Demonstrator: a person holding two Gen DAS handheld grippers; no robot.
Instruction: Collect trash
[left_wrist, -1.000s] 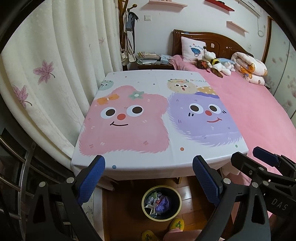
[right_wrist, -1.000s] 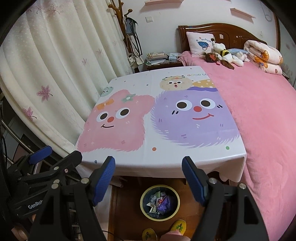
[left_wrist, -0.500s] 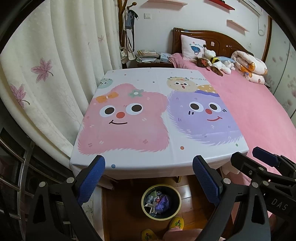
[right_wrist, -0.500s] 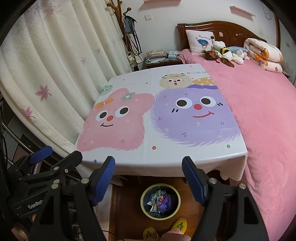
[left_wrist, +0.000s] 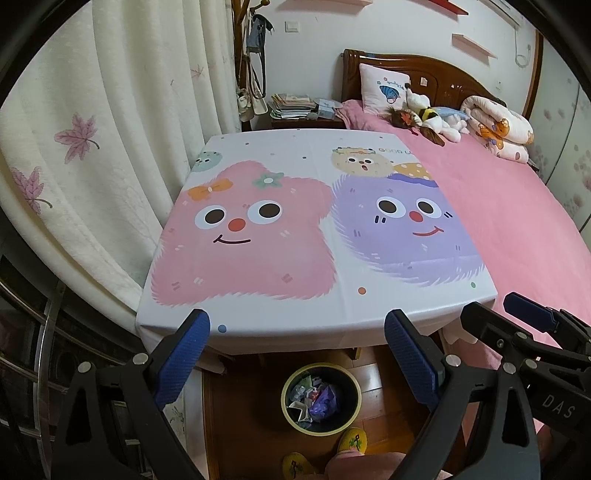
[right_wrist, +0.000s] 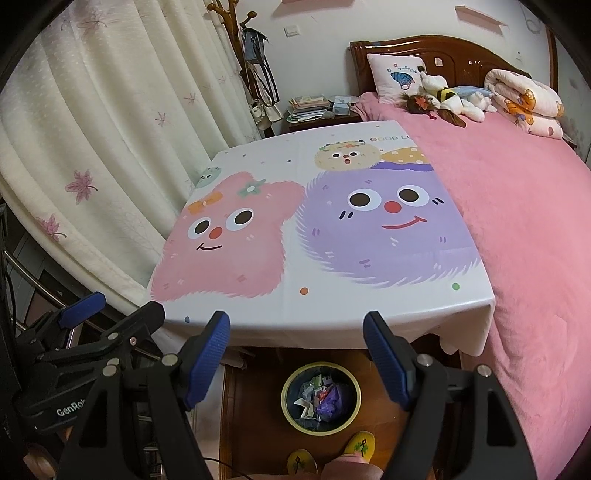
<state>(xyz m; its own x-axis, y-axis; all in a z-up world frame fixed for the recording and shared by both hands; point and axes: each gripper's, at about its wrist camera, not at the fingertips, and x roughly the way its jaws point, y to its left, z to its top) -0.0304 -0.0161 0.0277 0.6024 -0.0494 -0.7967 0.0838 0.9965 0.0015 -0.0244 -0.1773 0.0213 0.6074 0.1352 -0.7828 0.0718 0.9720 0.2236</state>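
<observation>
— Round trash bin (left_wrist: 320, 398), dark inside, pale yellow-green rim. Upright on the wooden floor, low in the frame, just right of centre in the left wrist view.

— Contents?

— Crumpled trash (left_wrist: 313, 398): white and grey paper scraps, a purple wad toward the right, a speck of red. Heaped loosely, all below the rim.

— Same in the right wrist view?

— Yes. Bin (right_wrist: 320, 397) at lower centre, rim fully visible. Trash (right_wrist: 319, 397) bunched in the middle, purple wad again on the right.
</observation>
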